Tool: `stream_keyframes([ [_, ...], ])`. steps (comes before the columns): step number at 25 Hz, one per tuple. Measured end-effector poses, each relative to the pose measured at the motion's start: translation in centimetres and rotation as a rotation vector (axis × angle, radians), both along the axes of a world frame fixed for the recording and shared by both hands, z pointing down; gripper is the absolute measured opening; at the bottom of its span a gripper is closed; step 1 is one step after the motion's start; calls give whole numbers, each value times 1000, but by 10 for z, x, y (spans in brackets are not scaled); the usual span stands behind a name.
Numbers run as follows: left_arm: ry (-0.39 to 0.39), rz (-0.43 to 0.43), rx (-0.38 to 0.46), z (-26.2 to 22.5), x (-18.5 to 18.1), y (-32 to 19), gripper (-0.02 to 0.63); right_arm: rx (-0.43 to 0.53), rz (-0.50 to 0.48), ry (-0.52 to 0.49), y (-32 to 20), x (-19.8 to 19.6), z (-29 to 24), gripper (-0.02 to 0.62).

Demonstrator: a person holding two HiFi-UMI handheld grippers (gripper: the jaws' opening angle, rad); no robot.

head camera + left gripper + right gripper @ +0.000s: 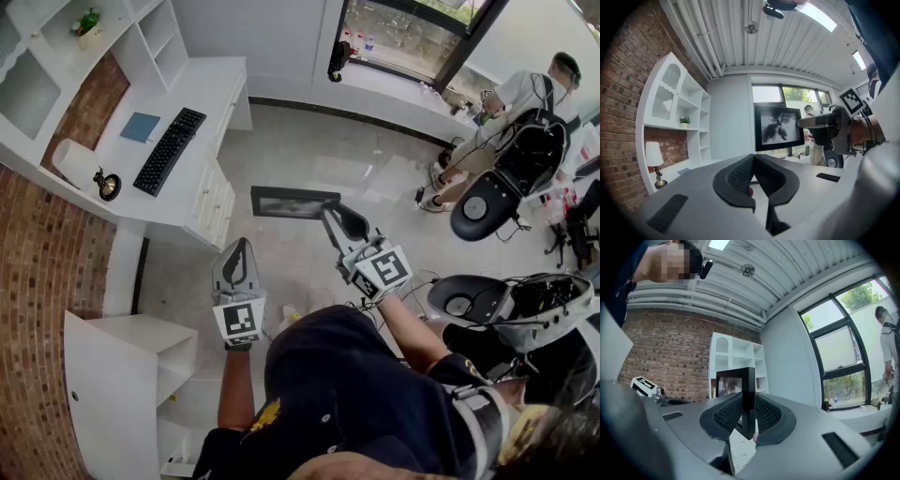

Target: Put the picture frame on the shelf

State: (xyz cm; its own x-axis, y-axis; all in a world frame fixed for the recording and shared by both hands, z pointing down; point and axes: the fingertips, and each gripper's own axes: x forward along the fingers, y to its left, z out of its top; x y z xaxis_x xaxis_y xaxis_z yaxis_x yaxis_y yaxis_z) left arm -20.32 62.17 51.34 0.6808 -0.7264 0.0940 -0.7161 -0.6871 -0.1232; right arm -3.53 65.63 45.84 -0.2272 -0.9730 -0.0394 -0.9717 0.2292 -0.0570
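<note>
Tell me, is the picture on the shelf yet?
Not yet. Done: the right gripper has its jaws clamped on the picture frame by its edge. In hand: the frame is up in the air over the floor. Still to do: carrying it to the white shelf and setting it there.

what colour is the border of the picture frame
Black. The picture frame shows it best in the left gripper view, face-on against the window.

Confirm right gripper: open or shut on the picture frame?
Right gripper shut on the picture frame: its own view shows both jaws pressing the black edge.
</note>
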Motion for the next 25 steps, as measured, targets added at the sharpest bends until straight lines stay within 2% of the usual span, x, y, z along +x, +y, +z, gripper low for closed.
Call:
stream_keyframes([
  [5,-1,-43,3,2,-15,28,18,16,-41,5,20,-11,-4,77],
  [11,-9,-102,6,-3,-32,33,18,25,-75,-15,15,-18,-7,77],
  [14,13,-132,-7,3,-42,28,18,20,-96,-15,9,-27,-2,77],
  [19,2,-118,-23,10,-41,16,18,-10,-104,-44,2,-20,-1,77],
  [25,8,-75,-60,19,-23,4,18,-17,-70,6,-2,-5,-6,77],
])
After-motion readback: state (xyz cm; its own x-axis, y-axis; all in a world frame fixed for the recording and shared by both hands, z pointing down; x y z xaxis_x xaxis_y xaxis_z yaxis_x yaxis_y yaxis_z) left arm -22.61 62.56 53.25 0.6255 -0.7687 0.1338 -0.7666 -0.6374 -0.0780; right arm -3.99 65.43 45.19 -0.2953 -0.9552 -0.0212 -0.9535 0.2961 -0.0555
